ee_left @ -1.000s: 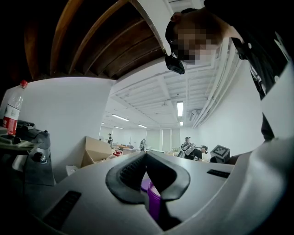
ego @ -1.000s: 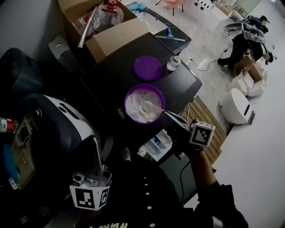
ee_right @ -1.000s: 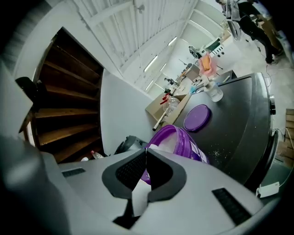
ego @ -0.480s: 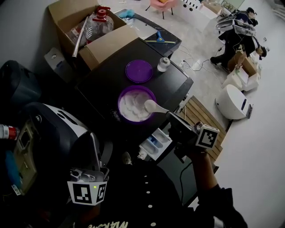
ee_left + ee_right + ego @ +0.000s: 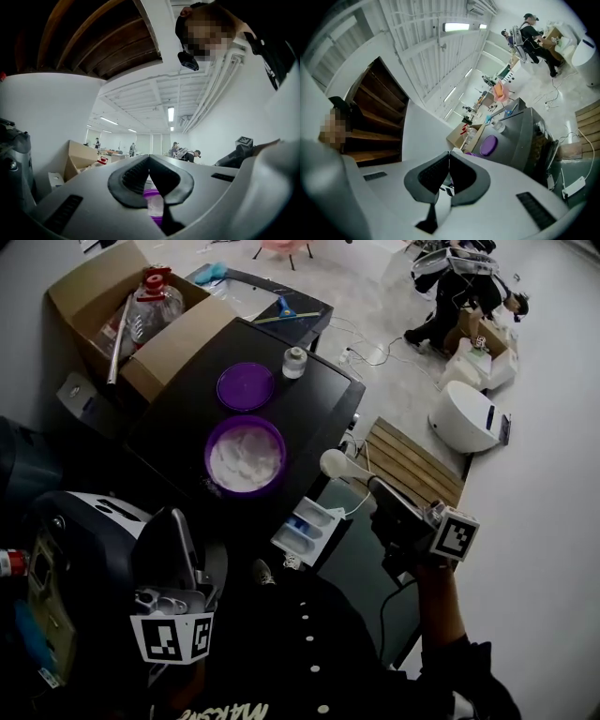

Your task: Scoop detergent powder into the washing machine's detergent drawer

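Observation:
A purple bowl of white detergent powder stands on the dark washing machine's top, with its purple lid lying behind it. The white detergent drawer is pulled out of the machine's front. My right gripper is shut on the handle of a white spoon. The spoon is heaped with powder and hangs off the machine's right edge, above and to the right of the drawer. My left gripper is at the lower left, shut and empty, pointing toward the bowl.
A small white jar sits near the lid. An open cardboard box holding a bottle stands behind the machine. A wooden pallet, cables and a white round device lie on the floor to the right. People work far back.
My right gripper has lifted the filled spoon out of the bowl and carried it right, past the machine's edge, toward the drawer. The left gripper has shifted slightly.

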### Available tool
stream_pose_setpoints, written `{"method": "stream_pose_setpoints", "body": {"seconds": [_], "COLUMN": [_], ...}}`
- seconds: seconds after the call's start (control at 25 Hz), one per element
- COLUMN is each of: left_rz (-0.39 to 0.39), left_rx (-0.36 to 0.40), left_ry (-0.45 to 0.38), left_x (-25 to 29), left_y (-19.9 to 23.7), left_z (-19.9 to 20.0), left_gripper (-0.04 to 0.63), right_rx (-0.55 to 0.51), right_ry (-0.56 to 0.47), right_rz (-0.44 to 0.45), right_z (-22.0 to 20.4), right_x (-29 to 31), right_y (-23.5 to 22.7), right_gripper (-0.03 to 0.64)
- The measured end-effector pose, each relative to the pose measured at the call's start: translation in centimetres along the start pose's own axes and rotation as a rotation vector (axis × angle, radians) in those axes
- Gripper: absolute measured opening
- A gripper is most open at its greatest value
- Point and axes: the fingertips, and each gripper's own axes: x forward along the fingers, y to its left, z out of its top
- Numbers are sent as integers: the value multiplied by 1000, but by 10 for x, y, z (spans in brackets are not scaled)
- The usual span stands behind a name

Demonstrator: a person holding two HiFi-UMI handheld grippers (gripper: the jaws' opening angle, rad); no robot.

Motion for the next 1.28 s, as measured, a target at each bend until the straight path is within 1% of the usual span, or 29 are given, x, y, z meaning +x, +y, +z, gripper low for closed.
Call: {"method": "stream_pose_setpoints", "body": {"seconds": [0.24, 0.4, 0.56, 0.8, 1.08, 1.28], "left_rz": [-79, -114, -143, -176, -192, -193], "left_rx": [-7, -7, 0, 11, 15, -5], "left_ry": [1, 10, 26, 64, 111, 166], "left_x": [17, 22, 24, 23, 21, 20], "left_y": [-23, -35, -42, -51, -53, -50], "left_z": [-3, -4, -10, -21, -38, -55], "left_gripper": [14, 14, 14, 14, 14, 14], "right_rx": [1, 7, -4, 24, -18, -43], "right_ry": [-47, -45, -12, 41, 126, 205], "right_rz": [-40, -69, -81, -118, -194, -253], "right_z": [-4, -18, -40, -78, -119, -145], "right_x": [-31, -40, -43, -42, -33, -25], "right_y": [-12, -30, -49, -86, -126, -154], "right_gripper": [31, 31, 31, 31, 31, 31]}}
